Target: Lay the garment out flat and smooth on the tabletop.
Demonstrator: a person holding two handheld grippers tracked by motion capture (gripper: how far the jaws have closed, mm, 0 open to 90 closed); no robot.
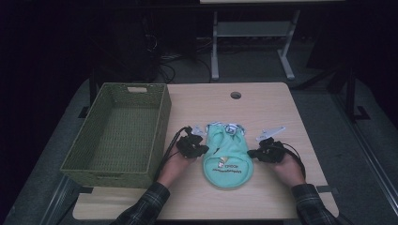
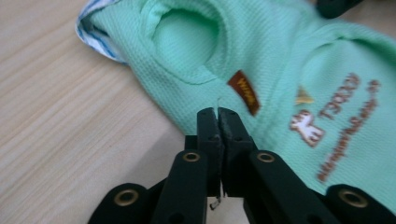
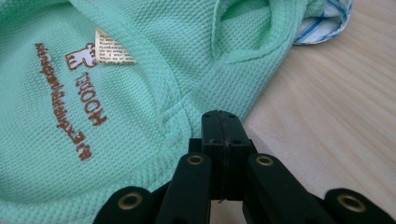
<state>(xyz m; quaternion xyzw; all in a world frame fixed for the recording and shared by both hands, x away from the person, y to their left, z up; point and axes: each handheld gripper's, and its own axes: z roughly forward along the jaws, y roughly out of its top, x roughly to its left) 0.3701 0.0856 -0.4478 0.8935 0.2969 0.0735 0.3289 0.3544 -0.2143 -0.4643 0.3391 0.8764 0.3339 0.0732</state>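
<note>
While one mint-green garment [image 1: 228,157] lies flat at the table's [image 1: 272,101] centre, two grippers flank it: the left gripper [image 1: 202,149] at its 9 o'clock and the right gripper [image 1: 251,153] at its 3 o'clock, each with jaws pressed together at the fabric's edge. One woven basket [image 1: 119,133] sits further toward 9 o'clock.

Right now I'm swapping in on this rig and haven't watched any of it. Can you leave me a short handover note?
Left hand-held gripper: shut, tips at the left edge of the green garment; whether it pinches fabric is unclear.
Right hand-held gripper: shut, tips at the garment's right edge, same doubt.
Garment: lying flat on the table, printed side up, between both grippers.
Basket: at the table's left, nothing in it.
Done: both grippers brought to the garment's sides.
Left: probably fold or lift the garment and put it in the basket.
</note>
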